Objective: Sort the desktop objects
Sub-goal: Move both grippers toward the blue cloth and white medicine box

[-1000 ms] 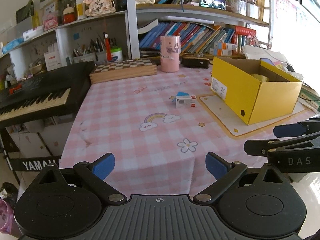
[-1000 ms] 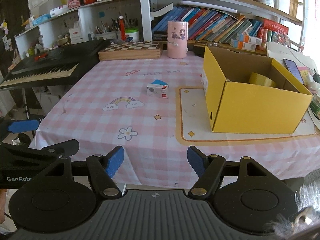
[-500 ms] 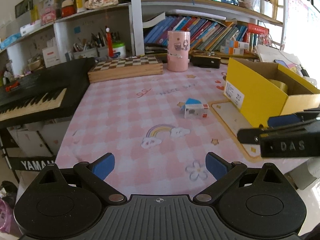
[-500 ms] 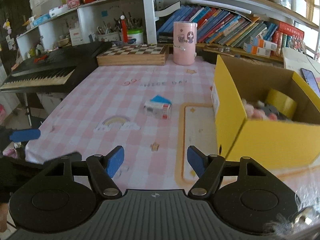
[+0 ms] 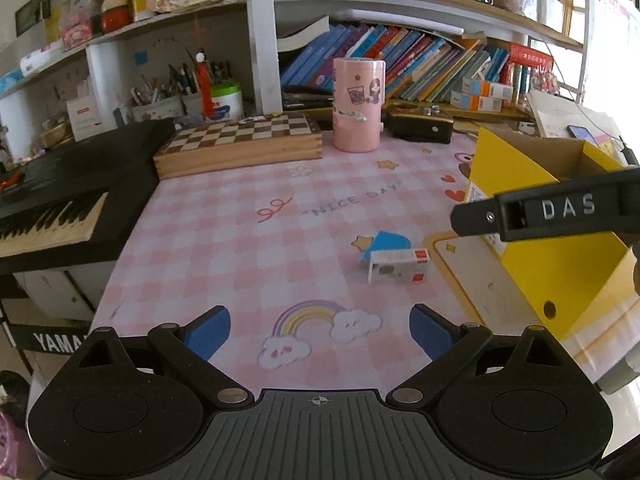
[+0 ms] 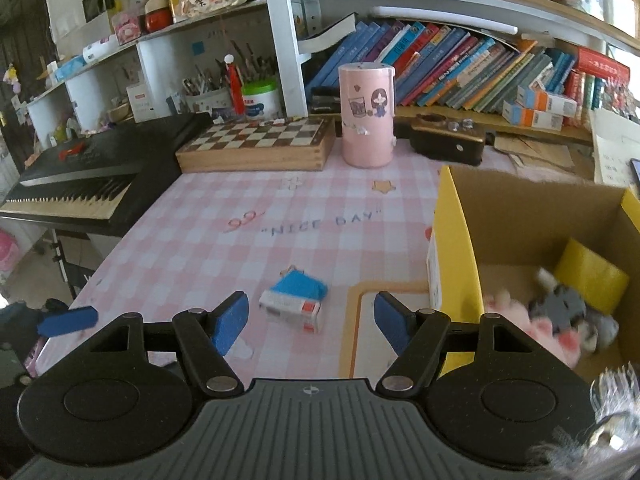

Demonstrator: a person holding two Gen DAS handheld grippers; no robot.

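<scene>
Since the earlier frames both cameras have come in over the table: the small white box [image 6: 291,311] and blue card [image 6: 299,285] now loom larger, and our left gripper's [image 5: 319,332] jaws have just been closing a little, with nothing between them. They are wide apart and empty. Our right gripper [image 6: 311,322] stands about half open, also empty, with the box just beyond its fingertips, near the table's middle, left of the yellow box [image 6: 452,256]. To do this well, we should straddle the white box squarely before closing. The yellow box's near wall stands close on the right; the pink canister [image 6: 367,114] and chessboard [image 6: 256,142] sit far back, clear.
</scene>
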